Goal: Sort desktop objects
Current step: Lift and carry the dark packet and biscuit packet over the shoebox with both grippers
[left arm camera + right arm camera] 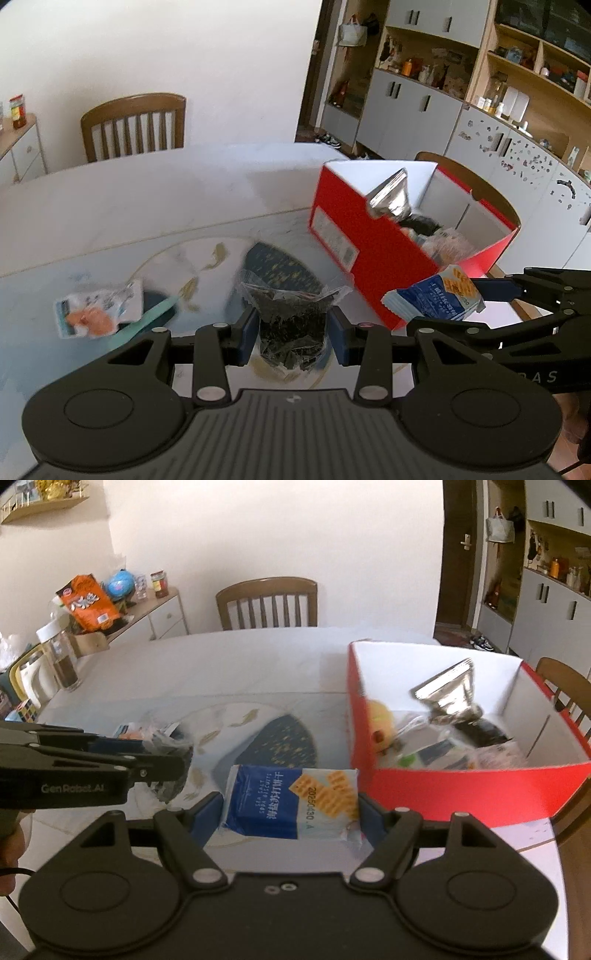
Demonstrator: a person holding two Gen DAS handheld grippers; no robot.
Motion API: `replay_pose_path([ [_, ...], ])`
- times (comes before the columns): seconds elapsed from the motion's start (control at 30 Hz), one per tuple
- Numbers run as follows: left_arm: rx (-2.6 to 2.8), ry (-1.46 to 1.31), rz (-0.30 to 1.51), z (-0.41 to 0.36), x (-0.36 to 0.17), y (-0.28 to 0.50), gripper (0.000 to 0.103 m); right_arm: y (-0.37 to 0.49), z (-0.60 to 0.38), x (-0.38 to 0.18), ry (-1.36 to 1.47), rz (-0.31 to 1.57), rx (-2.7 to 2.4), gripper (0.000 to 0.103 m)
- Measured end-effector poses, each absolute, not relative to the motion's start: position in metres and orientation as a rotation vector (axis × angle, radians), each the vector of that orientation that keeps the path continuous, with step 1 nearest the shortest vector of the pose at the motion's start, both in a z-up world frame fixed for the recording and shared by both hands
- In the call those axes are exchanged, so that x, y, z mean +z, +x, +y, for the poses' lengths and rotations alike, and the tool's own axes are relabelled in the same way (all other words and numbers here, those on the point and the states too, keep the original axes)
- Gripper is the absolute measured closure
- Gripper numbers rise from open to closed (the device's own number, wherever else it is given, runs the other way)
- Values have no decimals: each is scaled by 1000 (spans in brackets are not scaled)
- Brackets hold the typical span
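White marble tabletop [129, 199], small orange-and-white packet [98, 314] lying toward its left edge. Left gripper [291, 332] jaws pinch a dark snack bag [291, 321], right gripper [291, 808] jaws clamp a blue biscuit pack [291, 801], red box [461, 790] near the tabletop's right edge.

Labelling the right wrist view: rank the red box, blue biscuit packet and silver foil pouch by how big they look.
1. red box
2. blue biscuit packet, enlarged by nearness in the right gripper
3. silver foil pouch
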State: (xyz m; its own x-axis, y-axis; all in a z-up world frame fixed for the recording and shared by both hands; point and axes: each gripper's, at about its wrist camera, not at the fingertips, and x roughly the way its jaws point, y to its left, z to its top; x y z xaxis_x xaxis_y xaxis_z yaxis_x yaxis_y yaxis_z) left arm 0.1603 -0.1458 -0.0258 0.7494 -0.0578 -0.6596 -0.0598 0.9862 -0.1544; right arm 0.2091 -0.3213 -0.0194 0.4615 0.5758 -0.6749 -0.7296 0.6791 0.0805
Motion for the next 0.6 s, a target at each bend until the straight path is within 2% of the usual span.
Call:
replay_pose_path([
  [0.6,-81,-104,674,-224,13,228,63,281,-391,7,-213,685,740,27],
])
